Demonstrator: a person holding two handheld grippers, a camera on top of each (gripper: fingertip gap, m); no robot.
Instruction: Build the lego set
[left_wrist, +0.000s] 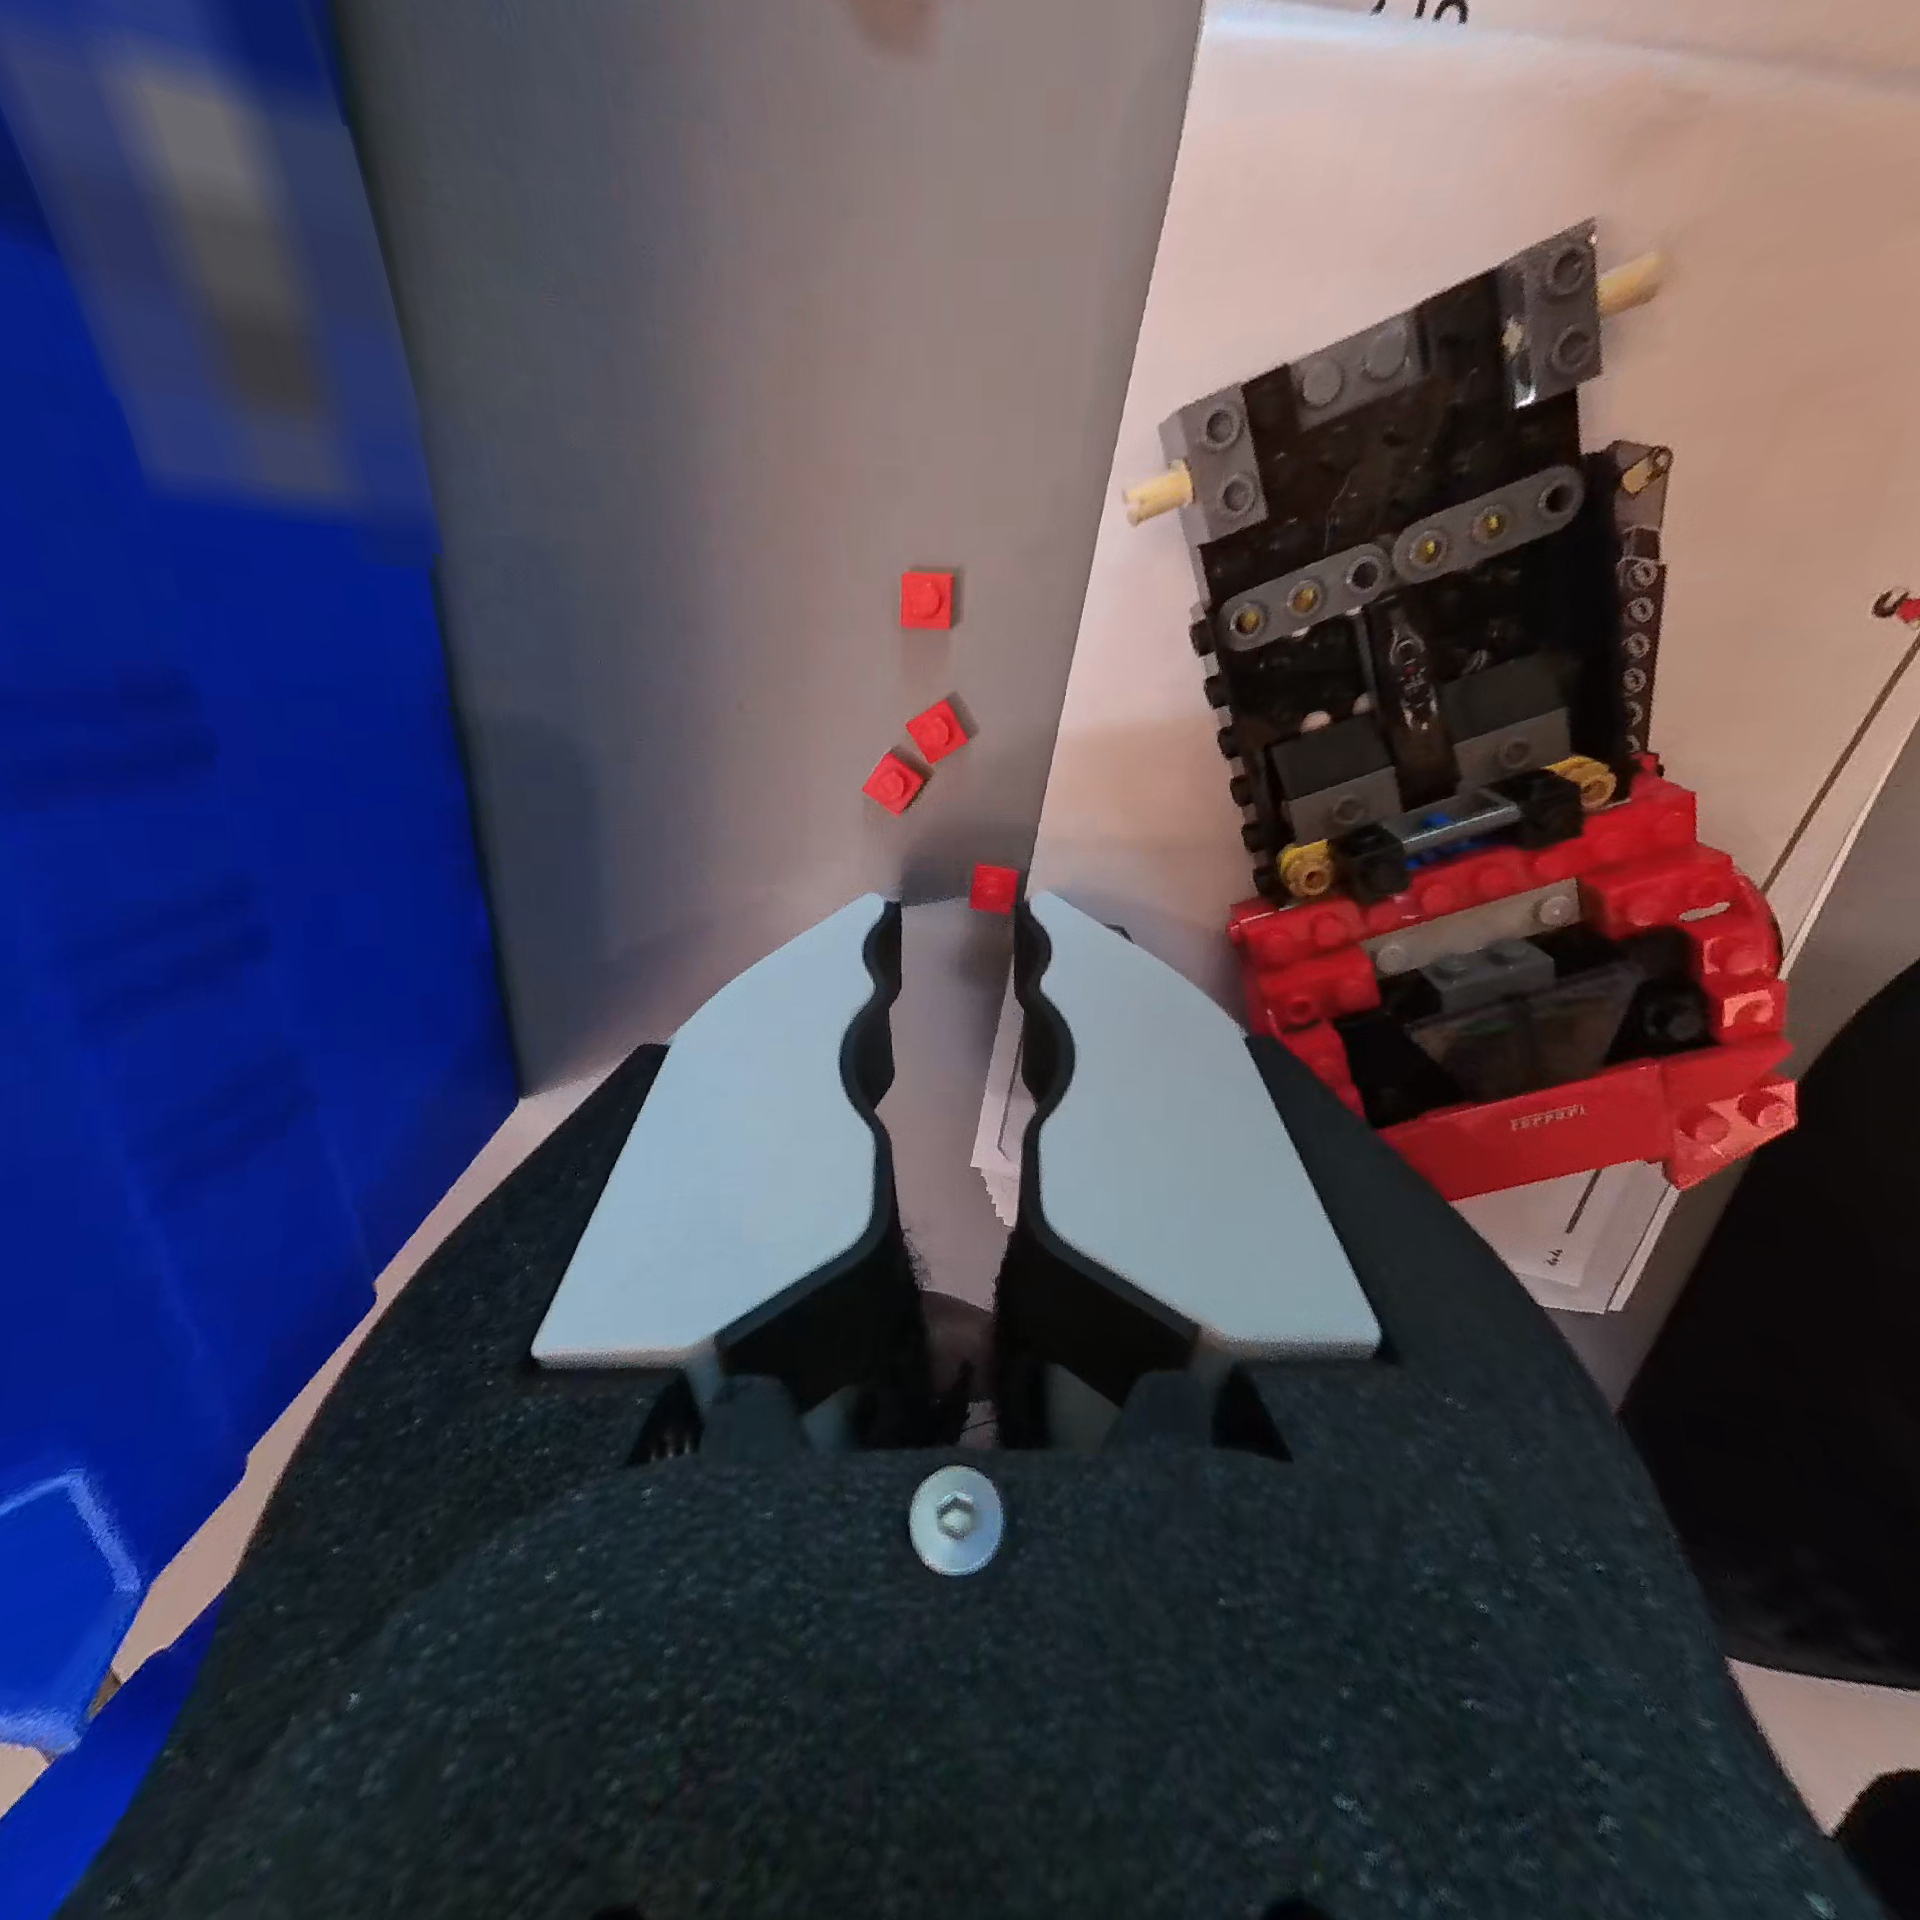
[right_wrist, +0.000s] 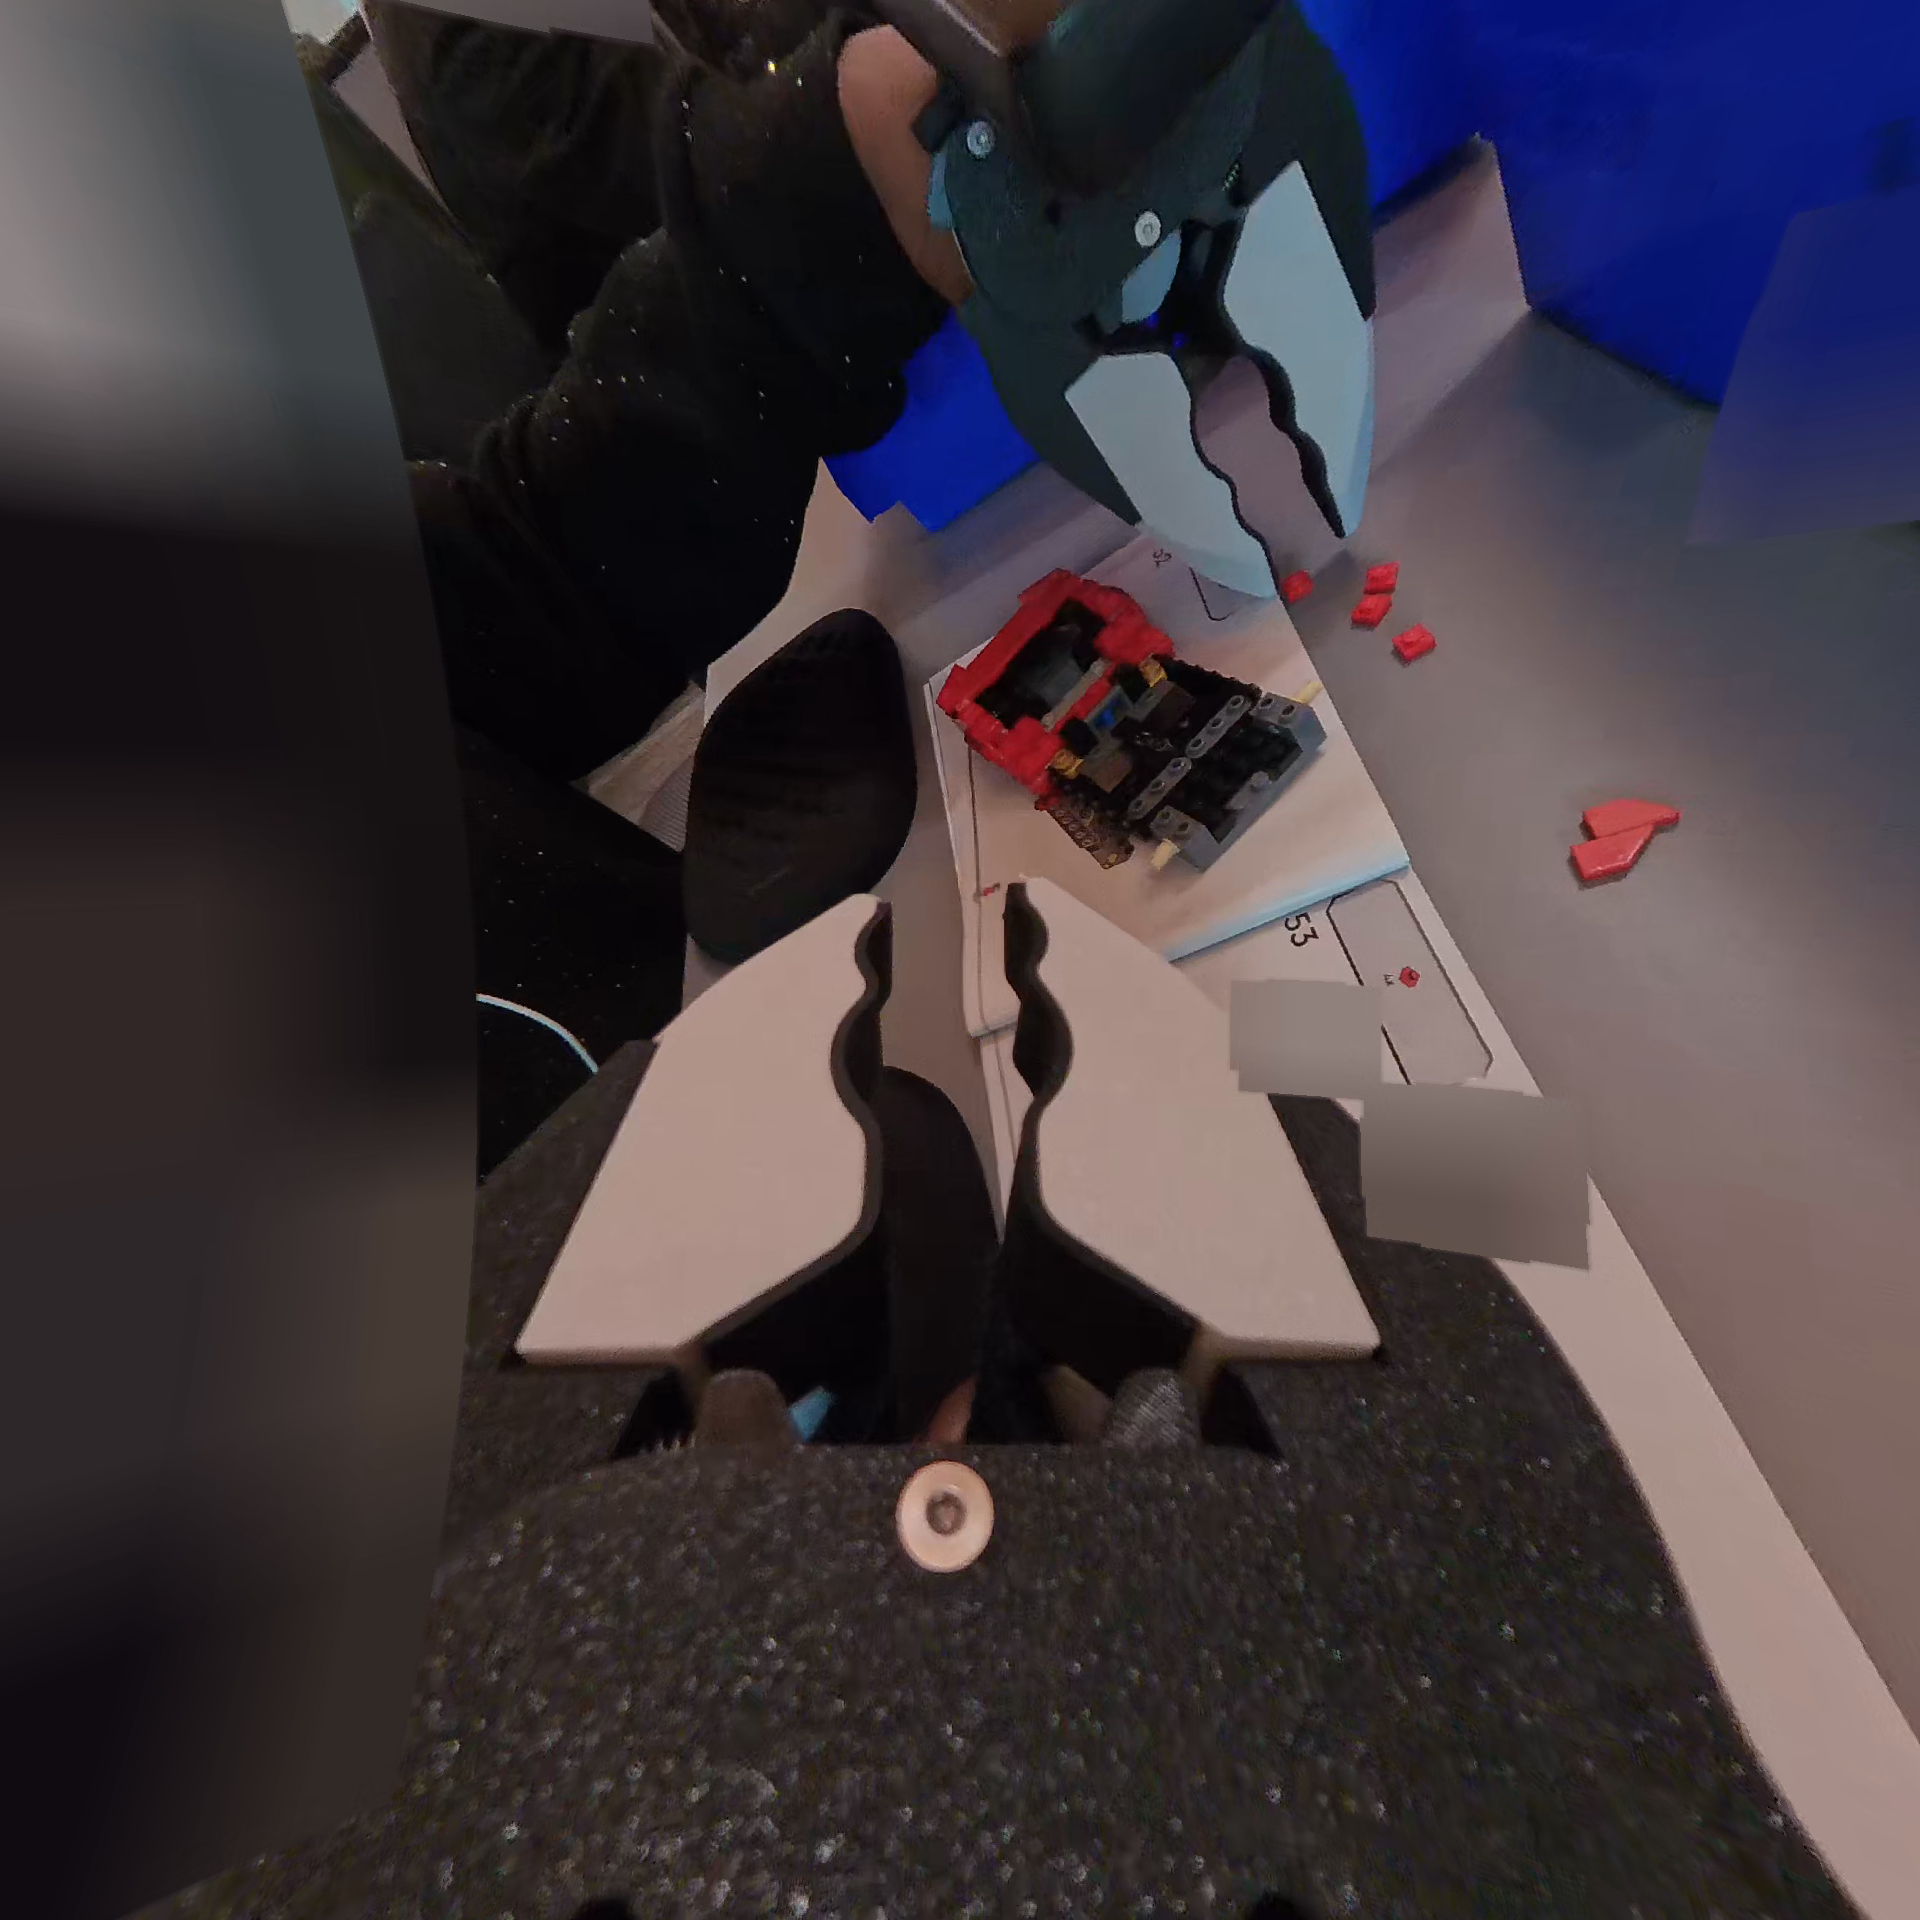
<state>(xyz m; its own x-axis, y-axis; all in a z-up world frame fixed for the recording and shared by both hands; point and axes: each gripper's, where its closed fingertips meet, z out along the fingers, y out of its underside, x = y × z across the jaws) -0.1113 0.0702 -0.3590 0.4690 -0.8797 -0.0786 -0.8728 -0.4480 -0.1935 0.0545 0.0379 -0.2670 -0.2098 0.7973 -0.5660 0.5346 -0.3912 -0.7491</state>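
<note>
A part-built red, black and grey lego car (left_wrist: 1455, 790) lies on an open instruction booklet (left_wrist: 1340, 177). Several small red one-stud plates lie on the grey table to its left, one (left_wrist: 994, 886) right at my left gripper's tip and others (left_wrist: 928, 600) farther off. My left gripper (left_wrist: 956, 912) is open and low over the table, with the nearest plate just beyond its right finger and not gripped. In the right wrist view, the left gripper (right_wrist: 1299, 556) hovers over that plate (right_wrist: 1297, 585), beyond the car (right_wrist: 1122, 717). My right gripper (right_wrist: 945, 902) is open and empty, held above the booklet's near edge.
Two larger red curved pieces (right_wrist: 1621, 836) lie on the table right of the booklet (right_wrist: 1340, 831). A blue bin (left_wrist: 208, 727) stands along the table's far side. A rounded black object (right_wrist: 800, 779) sits beside the car. A person's dark sleeve (right_wrist: 675, 416) reaches in behind. My right fingertips sit around 20 centimeters from my left ones.
</note>
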